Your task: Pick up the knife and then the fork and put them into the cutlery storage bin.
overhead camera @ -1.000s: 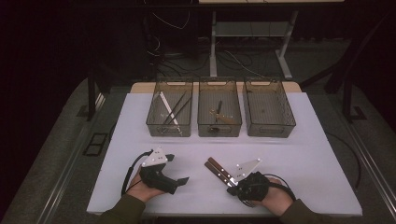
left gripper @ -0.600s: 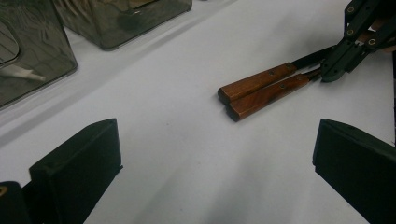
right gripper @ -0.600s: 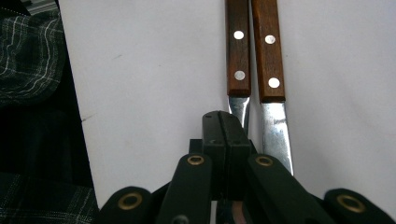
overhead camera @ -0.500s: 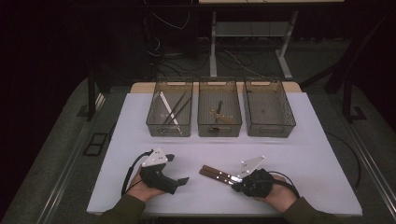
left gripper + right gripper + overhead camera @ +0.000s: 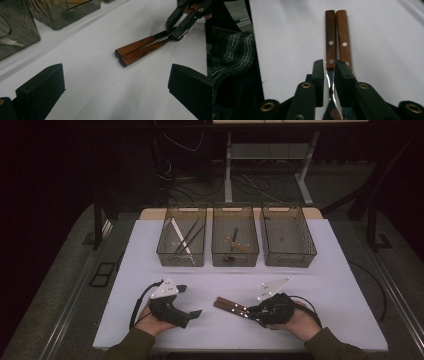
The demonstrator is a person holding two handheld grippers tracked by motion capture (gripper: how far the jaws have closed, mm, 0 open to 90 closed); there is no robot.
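White bench, front edge: two wooden-handled utensils [image 5: 232, 306] lie side by side. My right gripper [image 5: 329, 75] has just eased its jaws, one metal neck between them, unpinched. Left gripper [image 5: 192, 312] rests open. Three smoky plastic bins [image 5: 236, 240] wait; sorting remains.

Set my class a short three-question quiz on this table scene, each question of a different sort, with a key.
1. True or false: the two wooden-handled utensils lie side by side on the table.
2. How many bins stand along the back? A two, B three, C four.
3. What lies between the jaws of the right gripper?
Key: 1 true. 2 B. 3 The metal neck of one utensil; the jaws have just been opening and stand slightly off it.
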